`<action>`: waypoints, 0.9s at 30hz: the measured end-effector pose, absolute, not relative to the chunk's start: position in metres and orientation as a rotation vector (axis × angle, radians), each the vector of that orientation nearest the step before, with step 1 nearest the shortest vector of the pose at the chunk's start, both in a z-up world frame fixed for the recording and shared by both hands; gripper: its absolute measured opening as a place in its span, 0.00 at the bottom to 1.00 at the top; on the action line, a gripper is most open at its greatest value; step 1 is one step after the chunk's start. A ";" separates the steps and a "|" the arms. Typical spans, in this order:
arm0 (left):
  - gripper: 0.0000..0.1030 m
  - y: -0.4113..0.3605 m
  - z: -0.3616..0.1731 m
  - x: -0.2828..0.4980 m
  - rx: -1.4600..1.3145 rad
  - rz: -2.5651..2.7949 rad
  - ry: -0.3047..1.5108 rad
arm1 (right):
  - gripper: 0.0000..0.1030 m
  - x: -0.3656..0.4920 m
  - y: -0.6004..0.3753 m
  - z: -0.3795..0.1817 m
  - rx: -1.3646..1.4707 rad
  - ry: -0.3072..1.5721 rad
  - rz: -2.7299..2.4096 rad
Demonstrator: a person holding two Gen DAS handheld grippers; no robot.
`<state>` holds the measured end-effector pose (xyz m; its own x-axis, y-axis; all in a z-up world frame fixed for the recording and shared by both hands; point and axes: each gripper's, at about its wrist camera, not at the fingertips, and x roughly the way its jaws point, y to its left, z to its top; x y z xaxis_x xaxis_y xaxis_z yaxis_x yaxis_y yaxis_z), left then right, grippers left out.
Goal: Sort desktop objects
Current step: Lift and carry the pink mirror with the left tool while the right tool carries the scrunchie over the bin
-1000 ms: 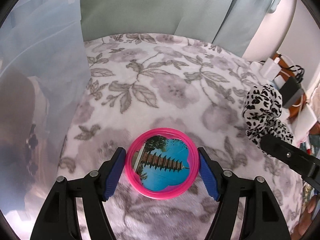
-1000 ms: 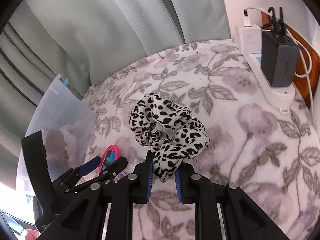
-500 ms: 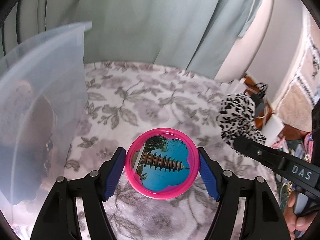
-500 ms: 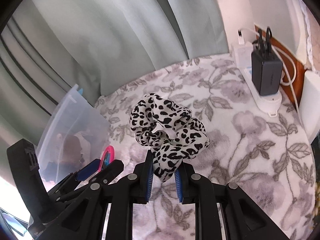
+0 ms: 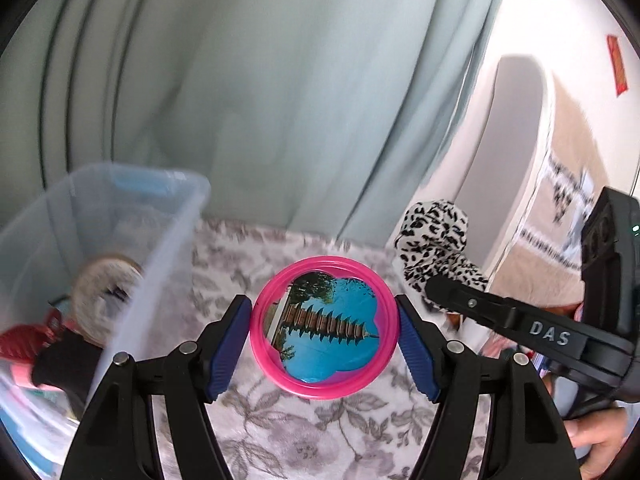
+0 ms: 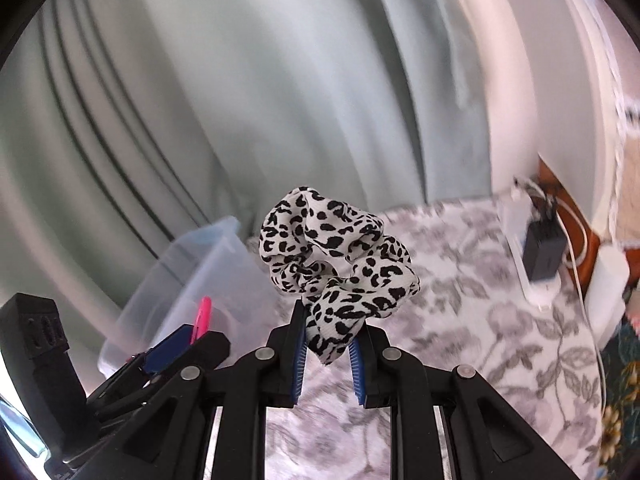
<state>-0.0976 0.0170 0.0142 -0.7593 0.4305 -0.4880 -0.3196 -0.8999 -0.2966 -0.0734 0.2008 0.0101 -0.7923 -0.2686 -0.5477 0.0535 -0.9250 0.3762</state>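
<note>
Both loads are in the air: left tongs (image 5: 324, 326) pinching the pink disc (image 5: 324, 326), right tongs (image 6: 329, 350) clamping the scrunchie (image 6: 338, 264). Next is probably carrying them over the bin (image 5: 100, 216) to drop.

The left gripper (image 5: 324, 330) is clamped on a round pink-rimmed plastic disc (image 5: 324, 320), raised. The right gripper (image 6: 328, 350), beside it, pinches a leopard-print fabric scrunchie (image 6: 336, 256). A hand (image 5: 600, 444) grips its handle.

Pale green curtains (image 6: 248, 92) hang behind a surface under a grey floral cloth (image 6: 460, 280), beside a white wall (image 5: 560, 32), in soft daylight.
</note>
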 end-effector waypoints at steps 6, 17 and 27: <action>0.70 -0.028 0.045 -0.081 -0.646 2.693 -0.359 | 0.20 -0.075 0.166 0.039 0.831 -0.421 -2.744; 0.70 -0.118 0.061 -0.071 -0.566 2.935 -0.505 | 0.20 -0.099 0.078 0.067 0.744 -0.249 -2.586; 0.70 -0.158 0.028 -0.090 -0.744 3.009 -0.588 | 0.20 -0.131 0.004 0.030 0.906 -0.101 -2.437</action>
